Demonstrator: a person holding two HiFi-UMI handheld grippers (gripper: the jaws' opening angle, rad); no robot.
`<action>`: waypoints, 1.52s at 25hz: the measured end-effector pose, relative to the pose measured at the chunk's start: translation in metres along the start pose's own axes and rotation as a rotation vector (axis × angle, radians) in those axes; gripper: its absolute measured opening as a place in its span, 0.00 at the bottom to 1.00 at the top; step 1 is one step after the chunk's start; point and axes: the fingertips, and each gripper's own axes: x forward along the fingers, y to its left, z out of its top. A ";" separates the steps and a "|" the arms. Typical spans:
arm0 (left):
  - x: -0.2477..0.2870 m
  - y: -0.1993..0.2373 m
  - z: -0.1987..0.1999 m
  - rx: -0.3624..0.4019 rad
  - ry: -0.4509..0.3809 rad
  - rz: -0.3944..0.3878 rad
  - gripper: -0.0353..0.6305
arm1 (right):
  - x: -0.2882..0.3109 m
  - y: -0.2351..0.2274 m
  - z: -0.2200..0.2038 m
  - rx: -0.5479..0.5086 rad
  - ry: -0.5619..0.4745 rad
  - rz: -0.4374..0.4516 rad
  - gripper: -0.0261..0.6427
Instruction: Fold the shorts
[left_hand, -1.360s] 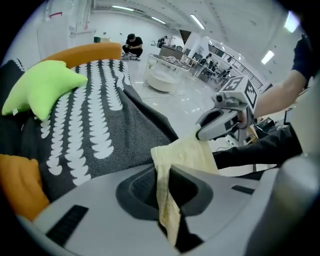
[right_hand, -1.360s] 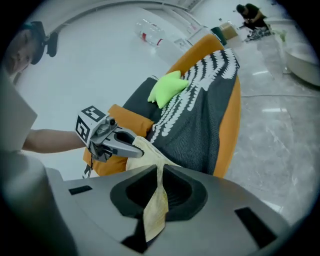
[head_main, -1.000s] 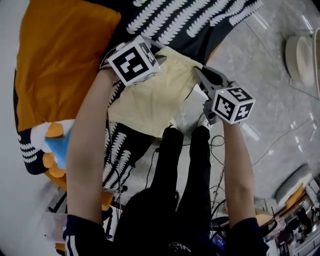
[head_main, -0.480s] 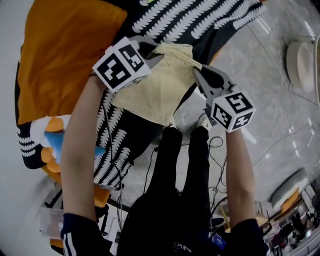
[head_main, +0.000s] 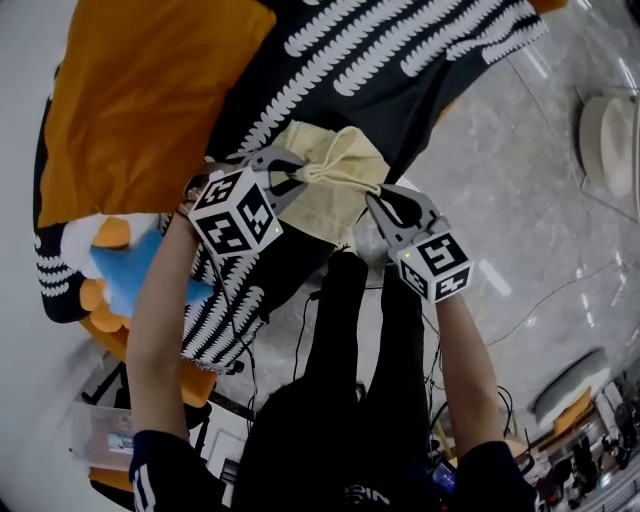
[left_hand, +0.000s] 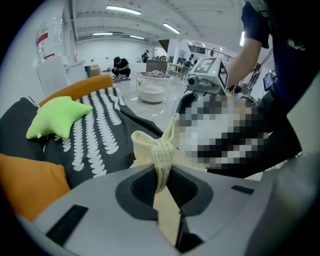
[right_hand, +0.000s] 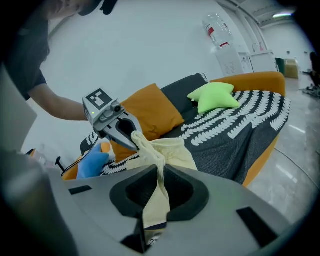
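Observation:
The pale yellow shorts (head_main: 338, 185) hang bunched above the front edge of the sofa, gripped at two spots along the top. My left gripper (head_main: 298, 175) is shut on a ribbed fold of the fabric (left_hand: 161, 150), which runs down between its jaws. My right gripper (head_main: 372, 198) is shut on the other gathered edge (right_hand: 159, 165), and the cloth hangs through its jaws. The two grippers point toward each other, close together. In the right gripper view the left gripper (right_hand: 131, 140) shows just behind the shorts (right_hand: 172, 150).
The sofa carries a black cover with white leaf print (head_main: 400, 50) and an orange cushion (head_main: 140, 110). A blue toy (head_main: 125, 275) lies at its left end, a green star cushion (right_hand: 215, 97) farther back. The person's black-clad legs (head_main: 360, 330) stand below the shorts. A white round object (head_main: 610, 130) sits on the floor.
Both grippers have come toward the person and closer to each other, carrying the shorts. The cloth, spread wide between them before, is now gathered into a smaller bunch.

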 end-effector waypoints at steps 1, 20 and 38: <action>-0.001 -0.004 -0.001 -0.005 -0.001 -0.009 0.12 | 0.000 -0.001 0.001 -0.018 0.008 -0.003 0.12; -0.003 -0.014 0.045 0.159 -0.065 -0.126 0.11 | 0.040 -0.055 0.017 -0.597 0.387 0.231 0.48; -0.021 0.019 0.015 -0.034 -0.112 0.055 0.11 | -0.006 0.023 0.016 -0.658 0.223 0.143 0.18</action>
